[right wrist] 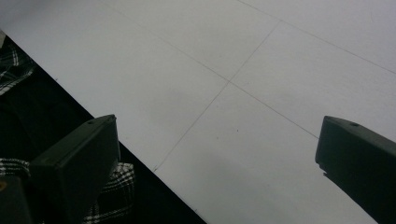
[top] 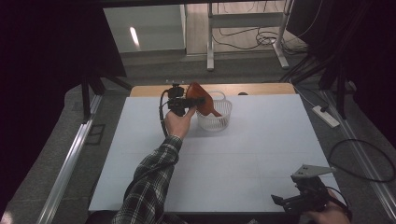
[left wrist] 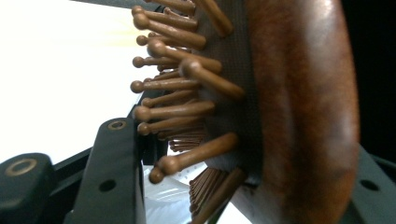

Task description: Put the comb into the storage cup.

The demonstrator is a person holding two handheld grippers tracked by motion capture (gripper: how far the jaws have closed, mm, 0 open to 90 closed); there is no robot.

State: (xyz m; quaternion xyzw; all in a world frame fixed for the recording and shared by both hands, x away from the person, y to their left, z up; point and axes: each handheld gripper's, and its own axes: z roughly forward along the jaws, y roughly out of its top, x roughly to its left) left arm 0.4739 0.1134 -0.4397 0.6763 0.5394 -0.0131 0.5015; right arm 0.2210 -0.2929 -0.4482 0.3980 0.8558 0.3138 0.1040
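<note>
A brown wooden hairbrush (top: 201, 95) hangs tilted over a white plastic basket (top: 215, 122) at the table's far middle, its handle pointing down into the basket. My left gripper (top: 198, 99) is shut on the brush head. In the left gripper view the hairbrush (left wrist: 303, 102) stands between the jaws of the left gripper (left wrist: 243, 144), bristle tips toward one jaw and the wooden back against the other. My right gripper (top: 280, 201) rests at the near right corner. The right gripper (right wrist: 217, 123) is open, with only the white table (right wrist: 280, 56) between its jaws.
The white table (top: 243, 158) is bare around the basket. A plaid sleeve (top: 149, 182) reaches from the near edge to the left gripper. On the floor at right lie a power strip (top: 326, 115) and a looping cable (top: 364, 158).
</note>
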